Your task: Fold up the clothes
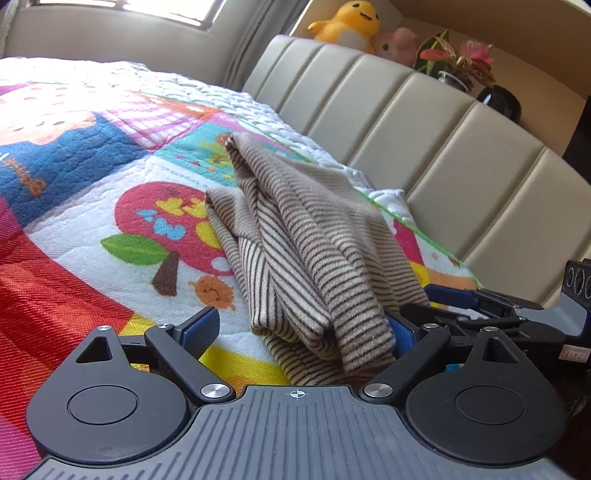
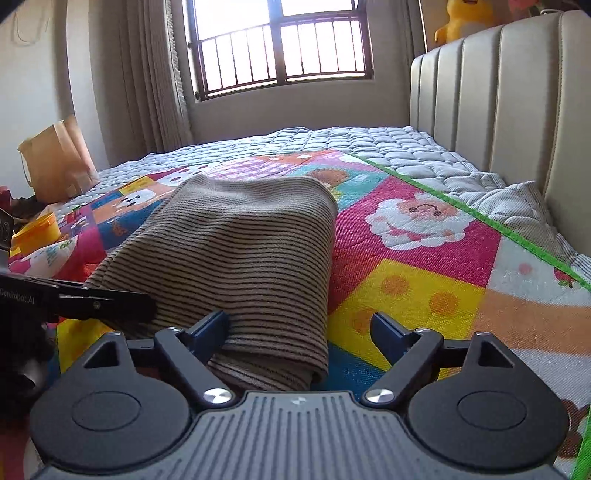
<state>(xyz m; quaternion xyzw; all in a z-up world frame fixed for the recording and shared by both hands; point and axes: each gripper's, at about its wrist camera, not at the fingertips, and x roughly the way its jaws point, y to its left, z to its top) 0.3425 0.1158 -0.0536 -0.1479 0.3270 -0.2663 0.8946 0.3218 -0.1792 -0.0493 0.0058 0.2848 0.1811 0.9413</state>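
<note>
A brown-and-cream striped garment (image 1: 310,251) lies folded in a loose bundle on the colourful cartoon quilt (image 1: 110,184). My left gripper (image 1: 301,330) is open wide. The garment's near end sits between its jaws, against the right finger (image 1: 402,332) and clear of the left one. The right gripper (image 1: 480,301) shows at the right edge, low beside the garment. In the right wrist view the garment (image 2: 236,251) looks like a flat folded stack. My right gripper (image 2: 299,328) is open, with the garment's near corner by its left finger (image 2: 210,332). The left gripper (image 2: 107,302) reaches in from the left.
A padded beige headboard (image 1: 424,147) runs along the right side of the bed. Plush toys (image 1: 347,22) and a potted plant (image 1: 458,59) stand on its ledge. A paper bag (image 2: 55,162) and a yellow tub (image 2: 37,232) sit at the bed's left side, below a barred window (image 2: 280,44).
</note>
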